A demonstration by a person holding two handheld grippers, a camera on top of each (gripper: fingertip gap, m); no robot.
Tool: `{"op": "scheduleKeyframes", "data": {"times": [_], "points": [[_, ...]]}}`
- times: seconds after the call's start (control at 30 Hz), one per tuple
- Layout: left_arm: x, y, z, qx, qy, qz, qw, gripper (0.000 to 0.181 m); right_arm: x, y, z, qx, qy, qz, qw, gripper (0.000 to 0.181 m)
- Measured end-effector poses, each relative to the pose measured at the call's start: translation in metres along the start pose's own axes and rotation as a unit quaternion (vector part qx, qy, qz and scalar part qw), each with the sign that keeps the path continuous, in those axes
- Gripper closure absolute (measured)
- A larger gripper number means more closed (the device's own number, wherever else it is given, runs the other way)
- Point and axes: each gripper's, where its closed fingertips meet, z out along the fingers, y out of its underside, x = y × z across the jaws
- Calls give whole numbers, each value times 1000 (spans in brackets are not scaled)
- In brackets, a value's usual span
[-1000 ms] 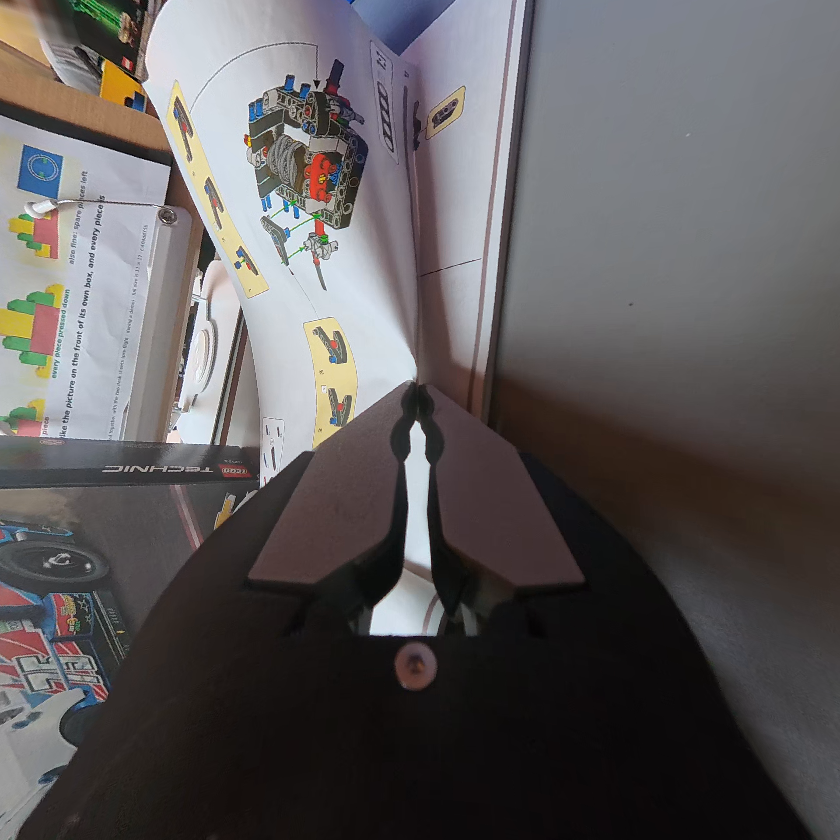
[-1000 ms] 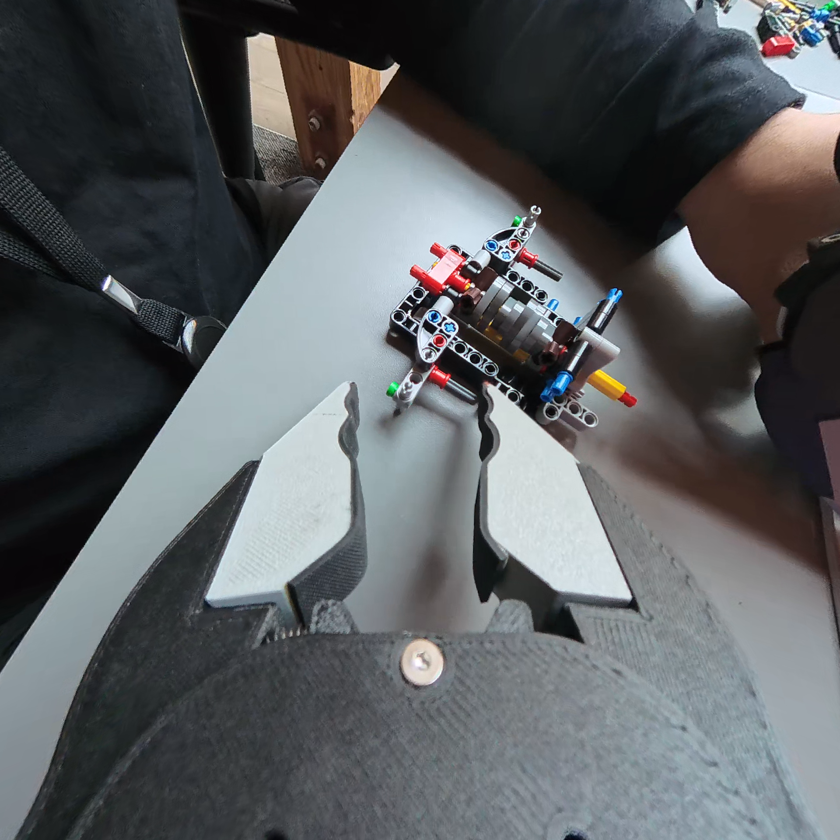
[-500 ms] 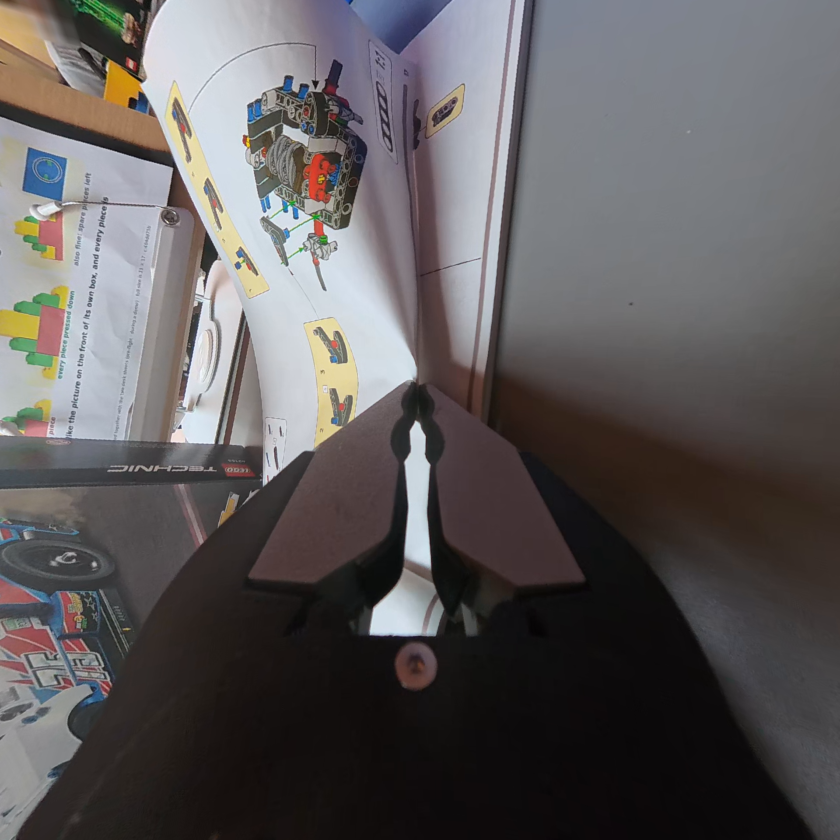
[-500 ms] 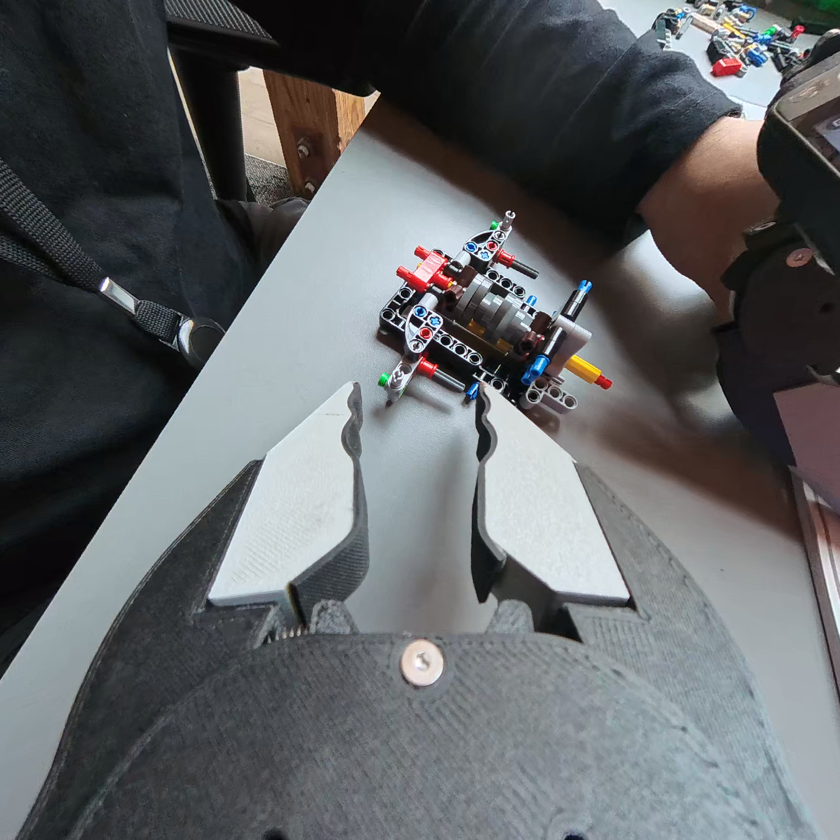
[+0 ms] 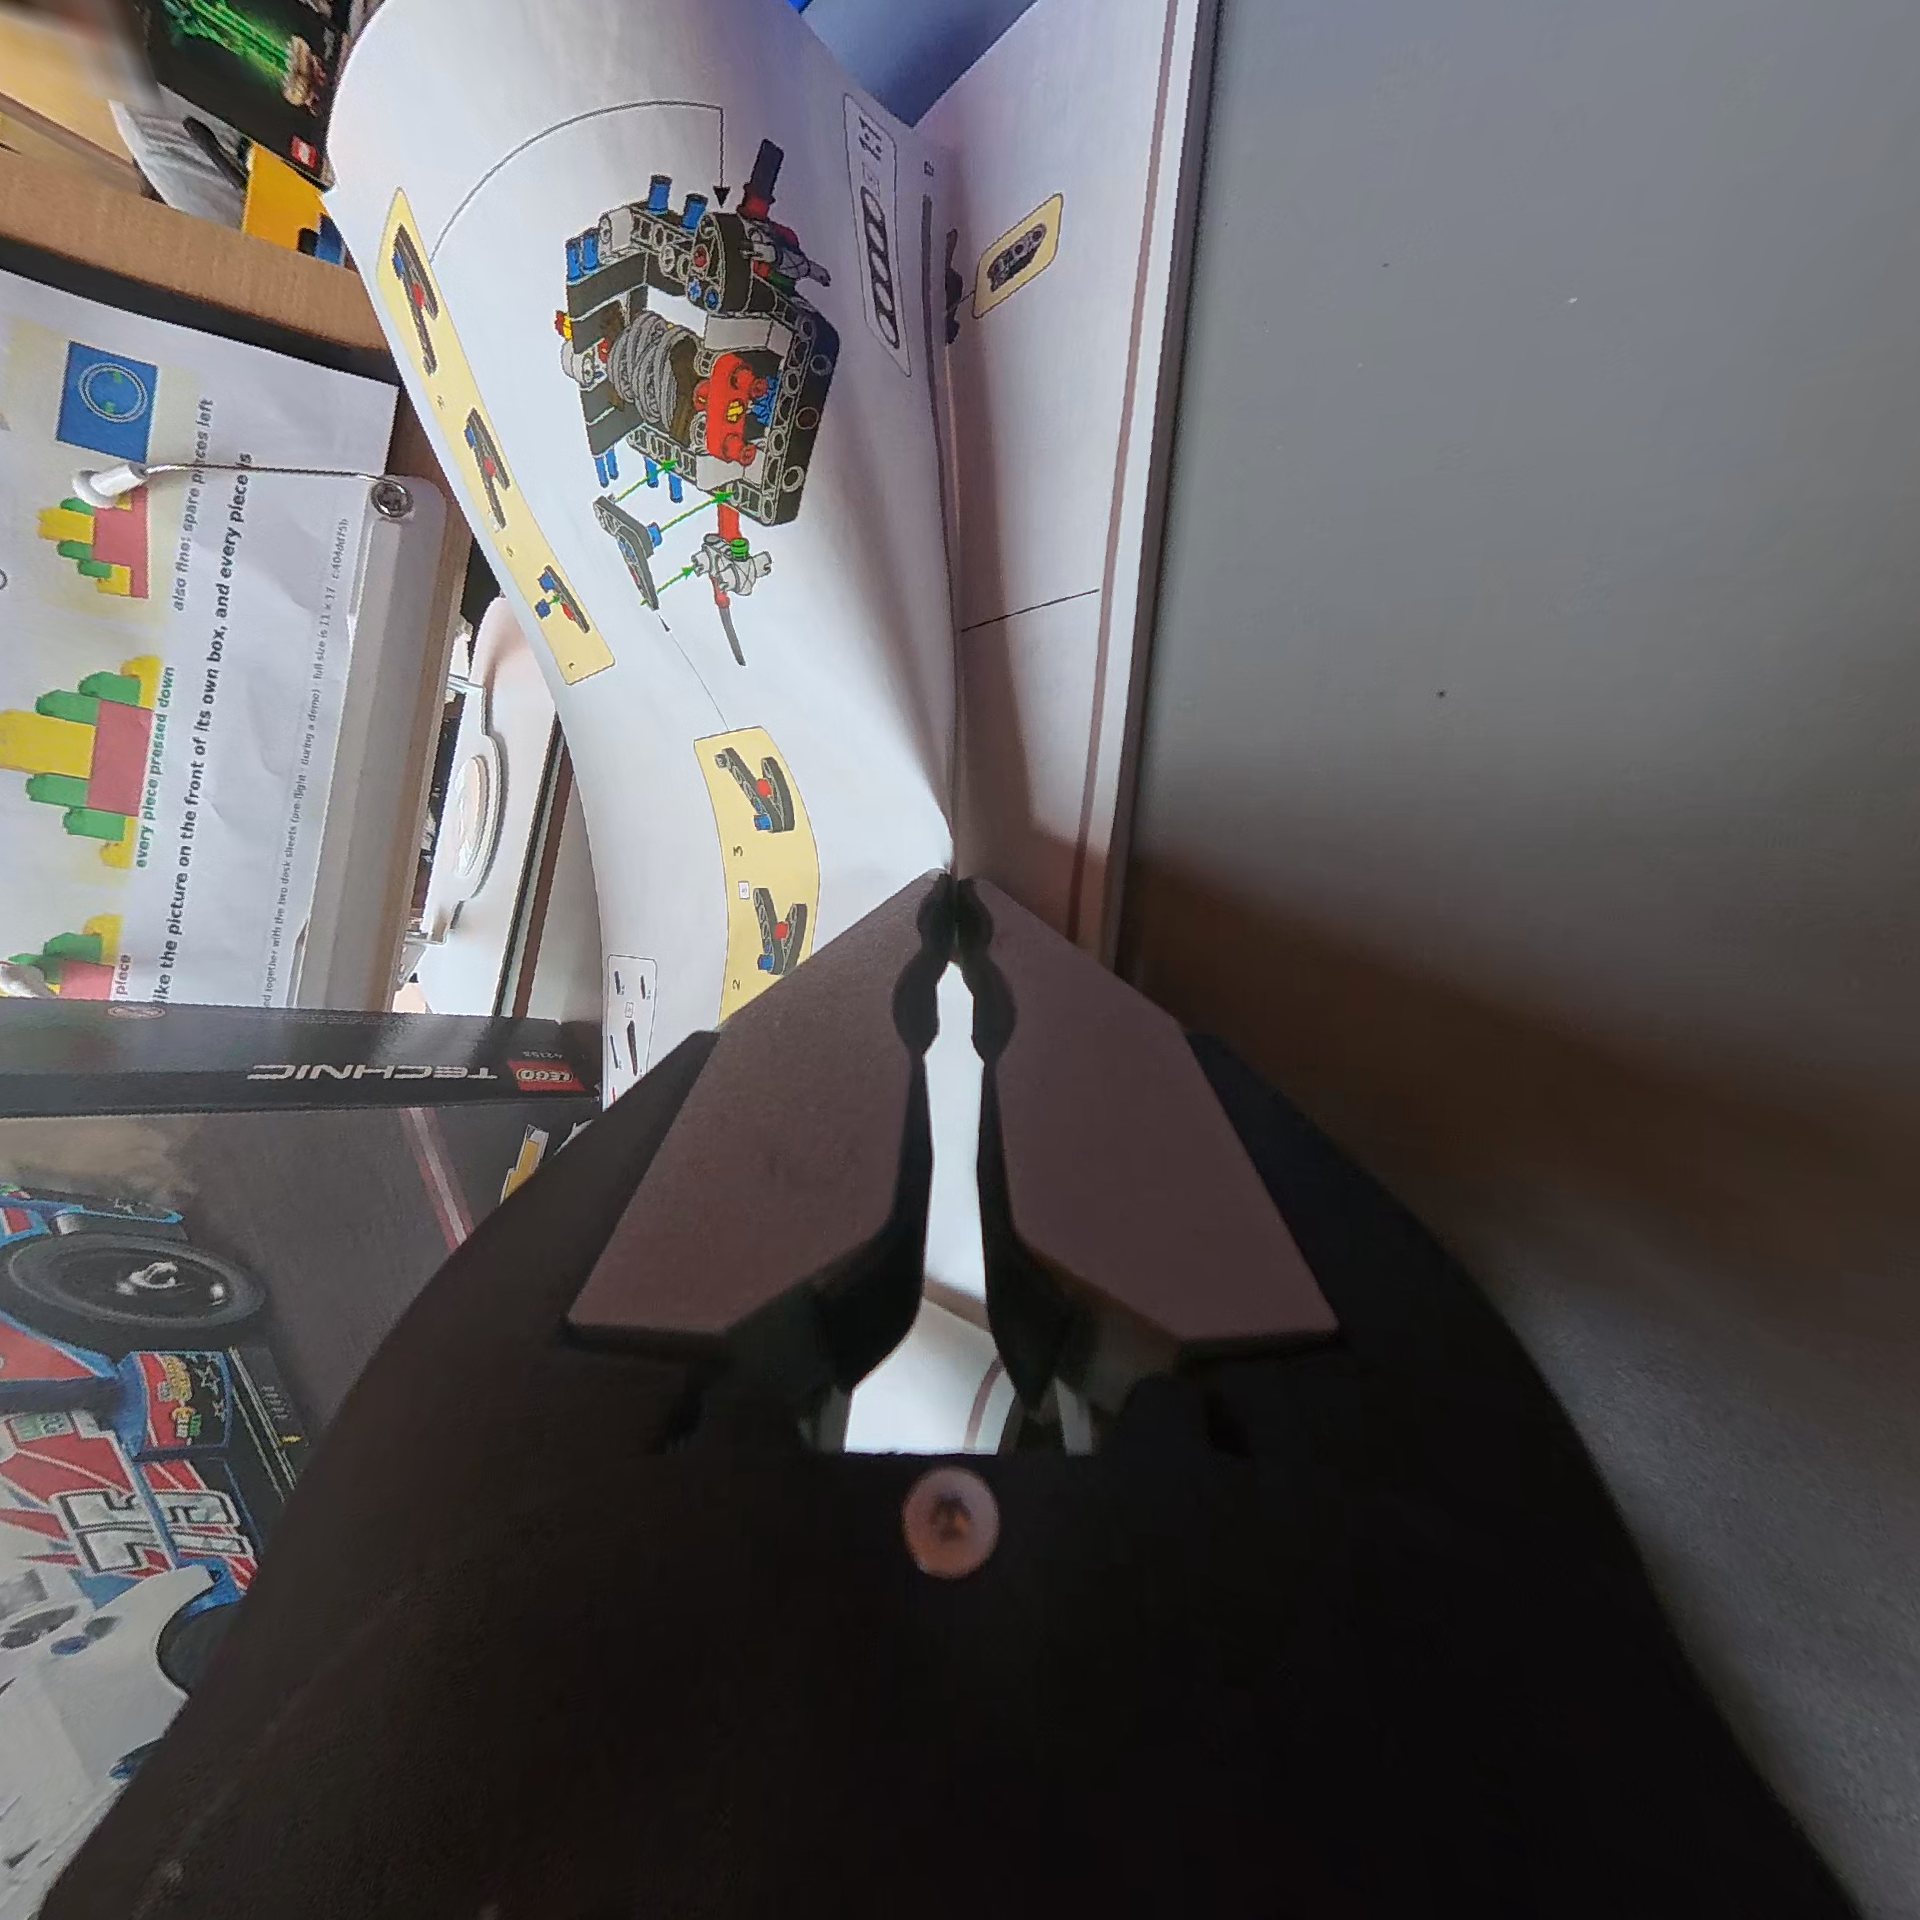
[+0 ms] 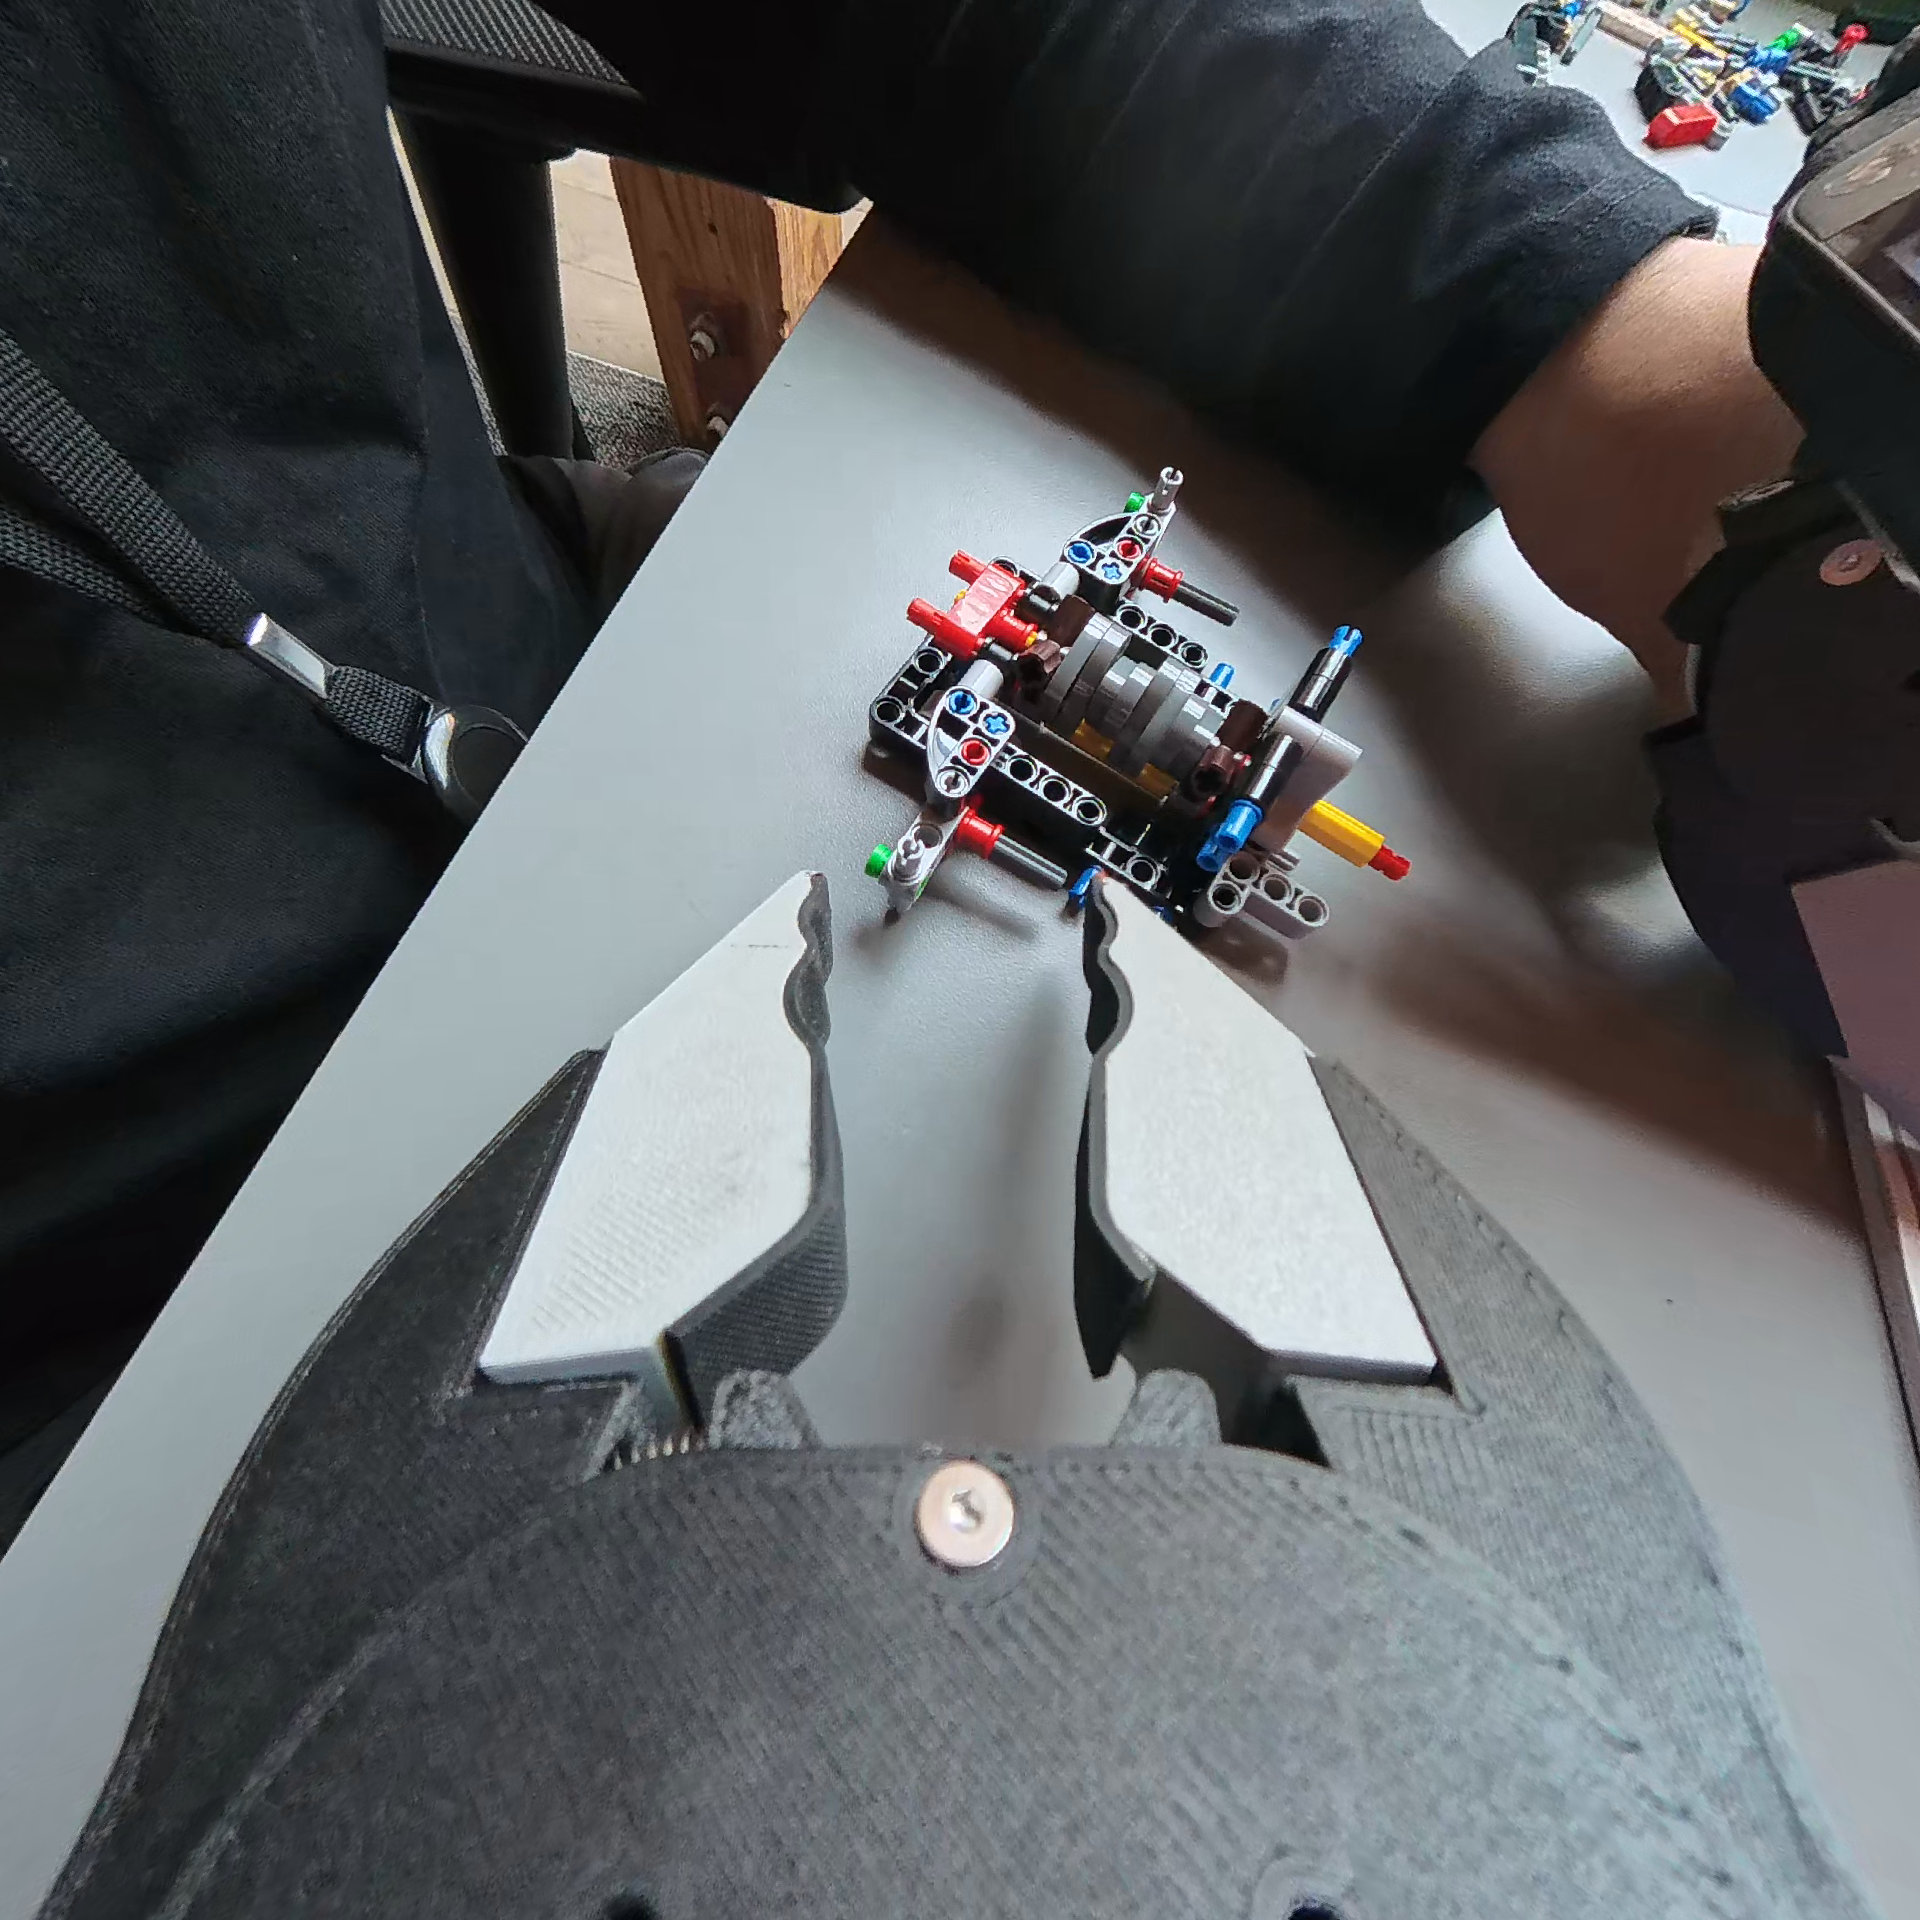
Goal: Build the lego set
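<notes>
Right gripper: fingers spread wide, empty, now drawn back slightly from the lego assembly, which sits unmoved on the grey table just beyond the fingertips. Left gripper: tips pinched on a lifted page of the instruction booklet, unchanged. Loose parts pile at far corner; set box beside booklet.

One booklet – one box – one assembly.
</notes>
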Motion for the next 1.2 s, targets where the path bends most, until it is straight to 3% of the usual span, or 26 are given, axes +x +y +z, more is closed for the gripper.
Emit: {"op": "scheduleKeyframes", "data": {"times": [0.43,0.63,0.77,0.87,0.93,1.07,1.2], "points": [[-1,2,-3,-2,-4,5,1000,180,2,2,-4,3,1,8,1000,136],[-9,9,-22,-10,20,-17,1000,147,1,4,-4,-1,1,8,1000,136],[-21,37,-60,-50,34,-34,998,140,-4,4,-6,2,-20,22,1000,137],[-25,73,-108,-118,42,-52,991,131,-15,5,-4,-8,-40,18,999,138],[-18,84,-144,-122,53,-90,987,131,-21,8,-2,-21,-47,7,999,139],[28,71,-198,-75,103,-189,974,125,-28,6,5,-30,-47,-3,998,146],[80,56,-220,-51,126,-246,960,116,-36,-1,15,-34,-47,-19,998,150]]}}
